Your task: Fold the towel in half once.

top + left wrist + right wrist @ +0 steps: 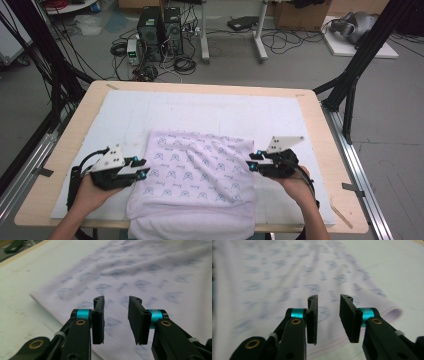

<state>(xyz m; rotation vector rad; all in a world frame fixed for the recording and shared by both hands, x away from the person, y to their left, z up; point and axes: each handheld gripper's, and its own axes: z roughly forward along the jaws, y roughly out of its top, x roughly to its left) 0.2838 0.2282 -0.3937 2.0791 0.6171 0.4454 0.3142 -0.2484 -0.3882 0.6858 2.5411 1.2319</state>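
One folded cloth (192, 172), pale lilac with a small repeated blue print, lies on the near half of the worktop (320, 130), its near edge hanging over the front rim. Two tongs flank it. The left tongs (141, 167) hang just off the cloth's left edge, tips pointing inward at it; the right tongs (254, 161) hang over its right edge, tips likewise turned inward. Each is held in one hand, forearms coming in from the near side.

Both tongs are released. In the left gripper view the left tongs (116, 317) stand parted with a clear gap, nothing between the pads, and the cloth (140, 277) spreads below and ahead of them. In the right gripper view the right tongs (328, 317) show the same gap, empty, above the cloth (287, 277), whose folded edge curls on the white cover at the right.

The worktop is a light wooden board, mostly covered by one white sheet (210, 107) on which the cloth rests. Beyond it is a grey floor with two black computer towers (160, 32), loose cables (185, 62), the legs of a white stand (232, 42), and black frame struts (357, 65) at both sides.
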